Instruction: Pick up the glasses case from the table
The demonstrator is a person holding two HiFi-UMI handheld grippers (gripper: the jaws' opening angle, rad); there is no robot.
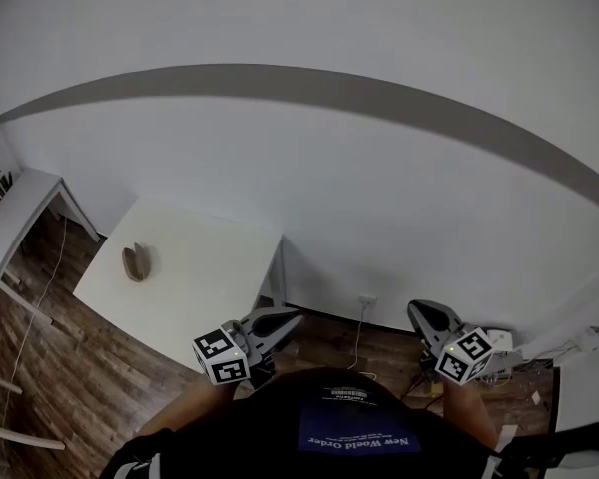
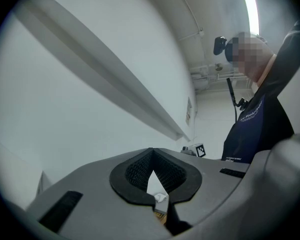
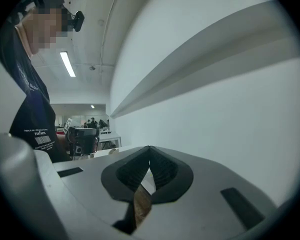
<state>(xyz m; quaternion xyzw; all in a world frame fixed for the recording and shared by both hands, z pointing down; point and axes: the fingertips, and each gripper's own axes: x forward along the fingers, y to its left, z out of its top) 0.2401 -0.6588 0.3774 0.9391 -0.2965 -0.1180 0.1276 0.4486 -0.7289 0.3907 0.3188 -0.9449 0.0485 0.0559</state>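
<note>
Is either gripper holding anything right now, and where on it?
Nothing. The left gripper and right gripper are shut, jaws empty; the case lies on the table.

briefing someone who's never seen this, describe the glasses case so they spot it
Find the square white table by the wall. Near its left corner sits the glasses case, a small brown oblong, the only thing on that tabletop.

White wall [image 1: 379,188] with grey band [image 1: 309,83], dark wood floor [image 1: 70,367], white table [image 1: 205,267], ceiling strip light [image 2: 250,9].
</note>
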